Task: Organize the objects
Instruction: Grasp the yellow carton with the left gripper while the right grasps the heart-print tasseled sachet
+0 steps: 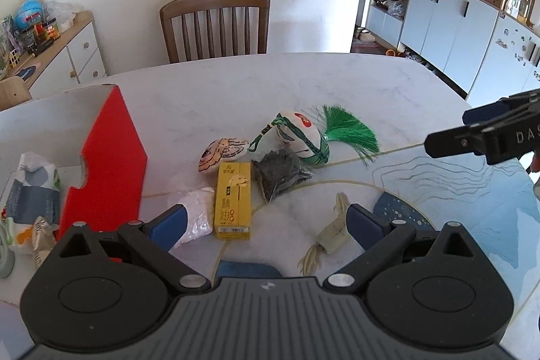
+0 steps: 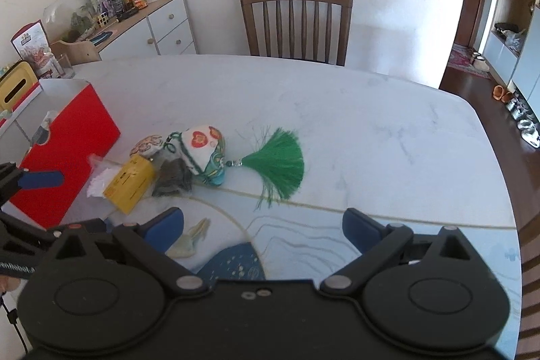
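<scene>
Left wrist view: the left claw (image 1: 266,225) was held released above the yellow box (image 1: 233,201) at lower centre; the right claw (image 2: 263,230) was likewise spread, empty, over the tabletop (image 2: 371,123).

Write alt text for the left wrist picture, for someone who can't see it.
An open left gripper hovers over a marble table, facing a yellow box, a green-tasselled sachet and a red box.

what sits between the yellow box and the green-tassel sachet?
A dark sachet of loose dark bits lies there, against the yellow box on one side and the green-tassel sachet on the other. The left wrist view shows it most clearly.
</scene>
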`<state>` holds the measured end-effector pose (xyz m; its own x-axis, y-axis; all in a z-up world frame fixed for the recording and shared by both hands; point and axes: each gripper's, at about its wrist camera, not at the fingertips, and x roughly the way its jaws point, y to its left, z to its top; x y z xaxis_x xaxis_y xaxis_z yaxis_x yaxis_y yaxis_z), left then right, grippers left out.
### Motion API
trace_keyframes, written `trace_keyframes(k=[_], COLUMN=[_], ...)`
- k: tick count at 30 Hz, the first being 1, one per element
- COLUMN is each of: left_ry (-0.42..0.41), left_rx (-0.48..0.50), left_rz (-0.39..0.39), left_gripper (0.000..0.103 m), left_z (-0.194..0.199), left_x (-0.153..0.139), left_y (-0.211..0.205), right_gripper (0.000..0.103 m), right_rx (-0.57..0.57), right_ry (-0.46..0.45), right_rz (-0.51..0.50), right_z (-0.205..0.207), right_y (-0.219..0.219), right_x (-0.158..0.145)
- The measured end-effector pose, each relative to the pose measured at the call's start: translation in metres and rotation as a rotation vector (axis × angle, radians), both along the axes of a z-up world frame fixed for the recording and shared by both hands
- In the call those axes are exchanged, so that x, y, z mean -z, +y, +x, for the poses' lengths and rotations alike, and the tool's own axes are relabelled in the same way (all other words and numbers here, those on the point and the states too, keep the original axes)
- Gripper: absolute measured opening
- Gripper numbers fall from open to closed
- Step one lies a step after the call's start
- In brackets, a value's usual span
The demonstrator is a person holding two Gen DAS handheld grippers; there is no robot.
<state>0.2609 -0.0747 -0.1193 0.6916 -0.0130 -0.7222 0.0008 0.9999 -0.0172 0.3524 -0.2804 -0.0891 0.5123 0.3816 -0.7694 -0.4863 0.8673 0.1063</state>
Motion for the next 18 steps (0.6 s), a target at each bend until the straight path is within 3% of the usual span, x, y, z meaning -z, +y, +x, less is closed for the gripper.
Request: trace_keyframes(k=[9,16,18], left_ry=[-0.020,-0.031,-0.027], left_rx=[0.007,-0.005,-0.005], left_rz=[0.070,0.064,0.067], left_gripper=[0.101,0.100,0.095], left_z=[0.016,0.033,0.039], left_x=[0.016,0.020,0.021], left_y=[-0.007,-0.002,-0.002], right_gripper=[0.097,0.092,0.089], right_rx=[-0.097,-0.161,-0.173], right_ry=[0.002,-0.005,-0.004], right_rz=[-0.013,-0.027,-0.025], right_z=[0.024,0.039,0.043], right_y=[0.030,0.058,0.066], right_x=[0.009,0.016,0.017])
